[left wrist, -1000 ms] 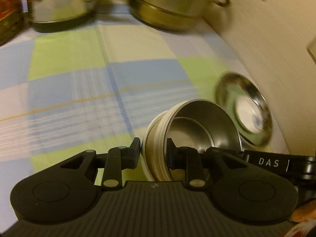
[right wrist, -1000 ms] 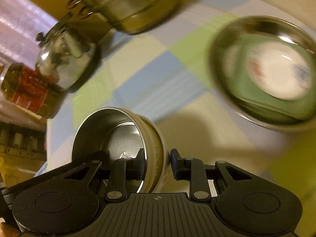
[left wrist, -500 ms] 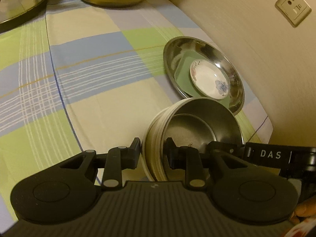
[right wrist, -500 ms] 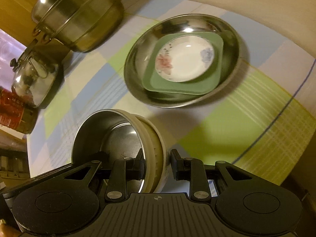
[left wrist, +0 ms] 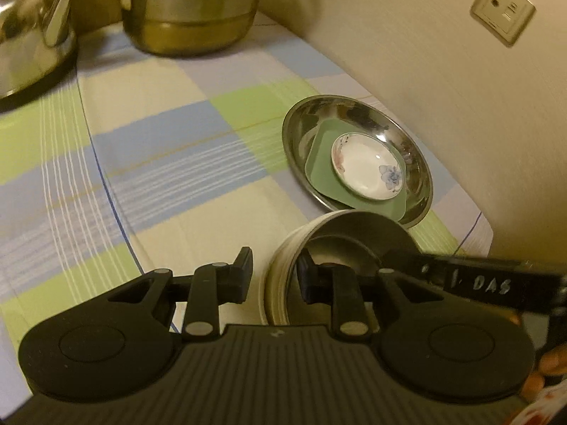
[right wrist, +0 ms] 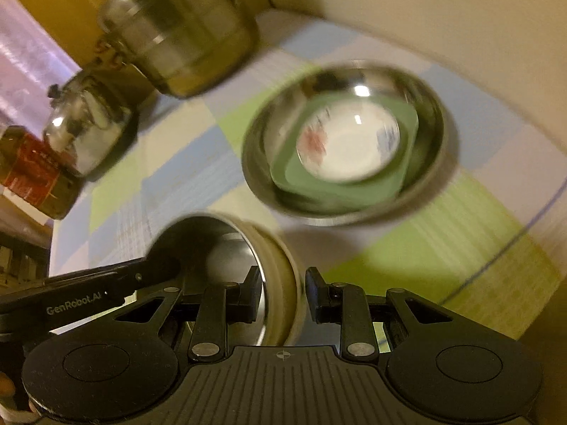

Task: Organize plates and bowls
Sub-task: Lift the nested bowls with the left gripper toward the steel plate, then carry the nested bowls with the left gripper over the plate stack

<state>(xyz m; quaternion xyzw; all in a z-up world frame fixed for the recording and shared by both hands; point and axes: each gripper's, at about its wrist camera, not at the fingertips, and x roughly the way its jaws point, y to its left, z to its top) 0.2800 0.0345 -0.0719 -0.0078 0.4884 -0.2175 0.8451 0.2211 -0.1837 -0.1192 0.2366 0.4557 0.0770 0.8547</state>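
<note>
I read "DAS" and "GenRobot.AI" on the tongs. Left tongs and right tongs have widened, loosely straddling the cream-sided steel bowl rim.

Steel bowl: brushed metal inside, matt cream outer wall, ribbed. Steel basin far right: polished, mirror-bright. Square green plate in it: matt, smooth. Floral saucer on top: glazed white ceramic, glossy. Checked cloth over worktop: woven, matt. Stockpot and kettle far left: shiny metal. Both claws, left claw and right claw: matt black plastic, ribbed housing.
</note>
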